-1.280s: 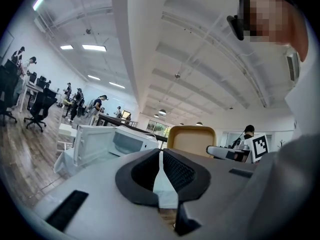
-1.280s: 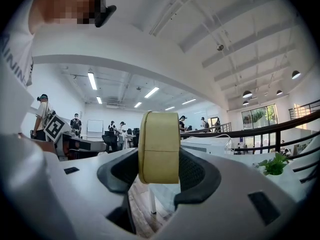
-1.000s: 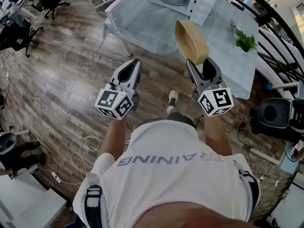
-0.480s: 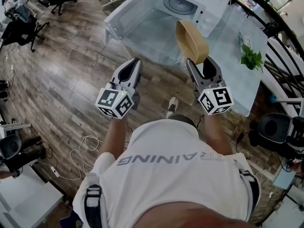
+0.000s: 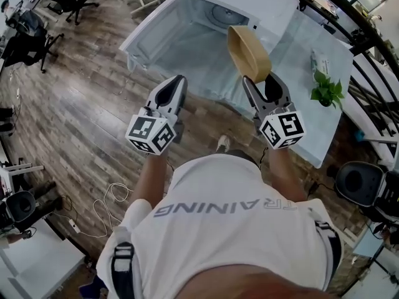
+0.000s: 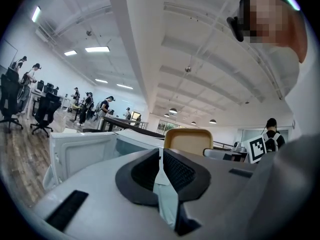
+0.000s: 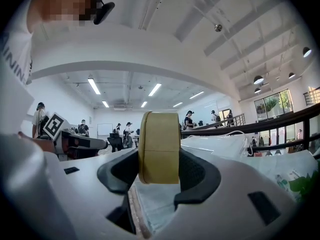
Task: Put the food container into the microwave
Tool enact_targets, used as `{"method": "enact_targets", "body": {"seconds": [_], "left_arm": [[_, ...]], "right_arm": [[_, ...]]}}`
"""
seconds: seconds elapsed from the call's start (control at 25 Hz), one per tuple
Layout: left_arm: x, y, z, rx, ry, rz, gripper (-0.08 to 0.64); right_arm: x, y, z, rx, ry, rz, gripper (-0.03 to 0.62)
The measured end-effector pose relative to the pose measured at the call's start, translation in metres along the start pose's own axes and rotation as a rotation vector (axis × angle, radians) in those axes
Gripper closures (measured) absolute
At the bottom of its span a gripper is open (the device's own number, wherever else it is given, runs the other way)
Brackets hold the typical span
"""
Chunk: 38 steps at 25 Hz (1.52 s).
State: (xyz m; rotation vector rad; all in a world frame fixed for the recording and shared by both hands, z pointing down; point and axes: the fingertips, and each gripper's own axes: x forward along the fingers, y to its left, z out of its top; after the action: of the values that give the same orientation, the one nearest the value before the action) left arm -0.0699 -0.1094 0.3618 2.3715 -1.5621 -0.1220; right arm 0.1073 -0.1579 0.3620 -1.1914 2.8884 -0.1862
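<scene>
Nearest you, your left gripper (image 5: 177, 83) hangs over the brown wooden plank floor (image 5: 81, 123), its fingers pressed together with nothing between them. Just beside it, your right gripper (image 5: 263, 83) has its fingers clamped on the edge of the tan, shallow, round-cornered food container (image 5: 248, 52). The container stands on edge in the air above the near side of the table with the pale blue cloth (image 5: 293, 104) (not yet inside anything). Beyond it sits the white boxy microwave (image 5: 262, 2), its cavity open toward you and the turntable showing. Farther right, a small green potted plant (image 5: 328, 89) stands on the same table.
</scene>
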Motion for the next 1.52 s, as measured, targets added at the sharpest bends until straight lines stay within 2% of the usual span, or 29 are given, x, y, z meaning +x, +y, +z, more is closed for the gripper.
{"method": "enact_targets", "body": {"seconds": [0.24, 0.52, 0.72, 0.88, 1.12, 1.32, 1.52], "left_arm": [[0.051, -0.003, -0.003, 0.006, 0.007, 0.012, 0.508], [0.091, 0.002, -0.005, 0.008, 0.026, 0.006, 0.508], [0.108, 0.011, 0.001, 0.005, 0.042, -0.028, 0.508], [0.129, 0.022, 0.003, 0.004, 0.062, -0.088, 0.508], [0.153, 0.063, 0.012, 0.030, 0.086, -0.140, 0.508], [0.174, 0.098, 0.018, 0.025, 0.116, -0.215, 0.508], [0.186, 0.123, 0.017, 0.025, 0.135, -0.272, 0.508]], "right_arm": [[0.018, -0.048, -0.006, 0.008, 0.009, 0.016, 0.354], [0.035, -0.076, -0.011, 0.024, 0.021, 0.022, 0.354], [0.045, -0.083, -0.013, 0.036, 0.034, -0.009, 0.354], [0.053, -0.090, -0.016, 0.045, 0.038, -0.071, 0.354], [0.095, -0.079, -0.021, 0.045, 0.048, -0.111, 0.354], [0.131, -0.066, -0.026, 0.050, 0.086, -0.177, 0.354], [0.159, -0.049, -0.042, 0.060, 0.121, -0.203, 0.354]]}}
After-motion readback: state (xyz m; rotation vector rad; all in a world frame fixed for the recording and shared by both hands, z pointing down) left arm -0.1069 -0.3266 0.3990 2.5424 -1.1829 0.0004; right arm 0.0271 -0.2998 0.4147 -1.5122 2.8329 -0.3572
